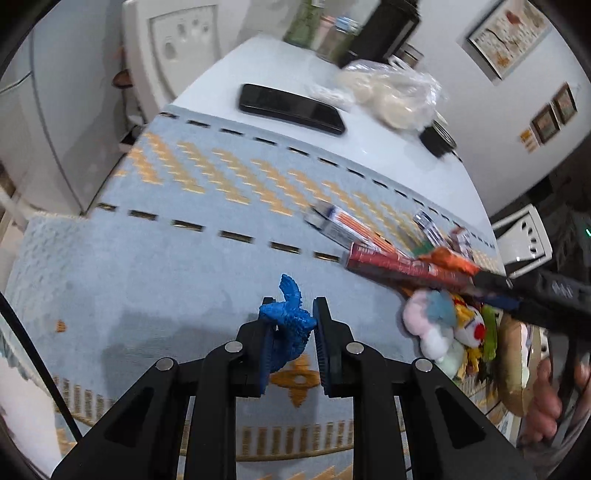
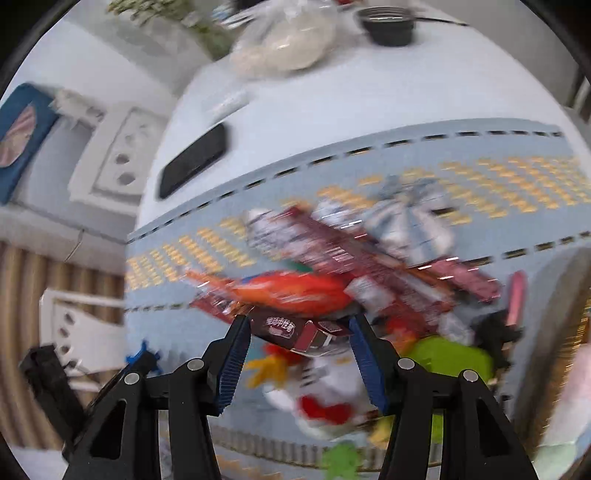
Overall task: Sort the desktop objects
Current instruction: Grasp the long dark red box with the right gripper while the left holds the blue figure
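My left gripper (image 1: 295, 310) is shut on a blue toy figure (image 1: 290, 321) and holds it above the blue patterned mat (image 1: 166, 258). My right gripper (image 2: 299, 325) is shut on a dark red box (image 2: 295, 330) and holds it over a pile of snack packets (image 2: 332, 266) and plush toys (image 2: 325, 387). The right gripper also shows in the left wrist view (image 1: 535, 295), holding the long dark red box (image 1: 399, 264) over the plush toys (image 1: 443, 325). The right wrist view is blurred.
A black phone (image 1: 291, 109) lies on the white table (image 1: 406, 162) beyond the mat. A plastic bag (image 1: 391, 92), a black round lid (image 1: 437, 138) and bottles (image 1: 332, 33) stand at the back. White chairs (image 2: 122, 155) stand beside the table.
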`<state>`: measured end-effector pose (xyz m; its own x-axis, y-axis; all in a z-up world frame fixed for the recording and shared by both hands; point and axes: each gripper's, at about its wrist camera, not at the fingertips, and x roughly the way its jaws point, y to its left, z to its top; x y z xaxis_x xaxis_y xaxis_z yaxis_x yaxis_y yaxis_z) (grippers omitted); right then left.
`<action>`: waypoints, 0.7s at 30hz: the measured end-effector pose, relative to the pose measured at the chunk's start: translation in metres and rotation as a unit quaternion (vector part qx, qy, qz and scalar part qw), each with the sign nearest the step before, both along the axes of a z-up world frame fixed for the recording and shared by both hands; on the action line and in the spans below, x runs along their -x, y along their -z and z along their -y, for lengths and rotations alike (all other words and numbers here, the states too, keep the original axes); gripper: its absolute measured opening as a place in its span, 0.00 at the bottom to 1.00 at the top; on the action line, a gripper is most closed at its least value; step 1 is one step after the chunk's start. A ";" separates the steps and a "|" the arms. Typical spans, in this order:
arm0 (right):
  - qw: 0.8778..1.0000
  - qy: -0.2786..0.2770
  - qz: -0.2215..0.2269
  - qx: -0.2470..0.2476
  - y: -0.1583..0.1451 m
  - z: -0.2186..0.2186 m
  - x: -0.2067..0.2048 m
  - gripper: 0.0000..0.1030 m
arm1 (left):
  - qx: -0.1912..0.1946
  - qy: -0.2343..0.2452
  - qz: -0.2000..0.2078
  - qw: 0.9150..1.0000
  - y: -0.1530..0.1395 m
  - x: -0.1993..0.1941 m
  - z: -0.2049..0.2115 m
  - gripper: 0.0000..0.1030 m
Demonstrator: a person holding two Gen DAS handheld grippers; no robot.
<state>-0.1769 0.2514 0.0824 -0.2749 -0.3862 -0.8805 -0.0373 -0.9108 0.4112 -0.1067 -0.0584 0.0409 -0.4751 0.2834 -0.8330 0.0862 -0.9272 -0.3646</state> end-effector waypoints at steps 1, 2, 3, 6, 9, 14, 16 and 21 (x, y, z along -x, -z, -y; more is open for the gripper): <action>1.000 -0.028 0.001 0.007 -0.003 0.013 -0.006 0.53 | 0.001 -0.005 0.000 1.000 0.000 -0.001 0.005 0.17; 0.999 -0.052 0.002 0.014 -0.006 0.025 -0.012 0.53 | 0.004 -0.012 0.001 1.000 -0.001 -0.002 0.010 0.17; 0.997 -0.077 0.003 0.022 -0.010 0.038 -0.020 0.53 | 0.006 -0.017 0.002 1.000 0.000 -0.002 0.015 0.16; 0.985 -0.165 0.021 0.054 -0.011 0.084 -0.051 0.53 | 0.009 -0.032 0.005 0.999 0.002 -0.004 0.028 0.17; 0.979 -0.200 0.034 0.020 0.001 0.112 -0.073 0.53 | 0.012 -0.043 0.009 0.999 0.006 -0.006 0.038 0.17; 0.983 -0.177 0.039 -0.037 0.022 0.120 -0.067 0.53 | 0.010 -0.049 0.012 0.999 0.008 -0.009 0.046 0.17; 0.982 -0.185 0.022 -0.038 0.024 0.130 -0.063 0.53 | 0.007 -0.048 0.011 0.999 0.009 -0.009 0.046 0.17; 0.975 -0.202 0.014 -0.094 0.046 0.160 -0.048 0.53 | 0.002 -0.048 0.006 0.999 0.006 -0.014 0.047 0.17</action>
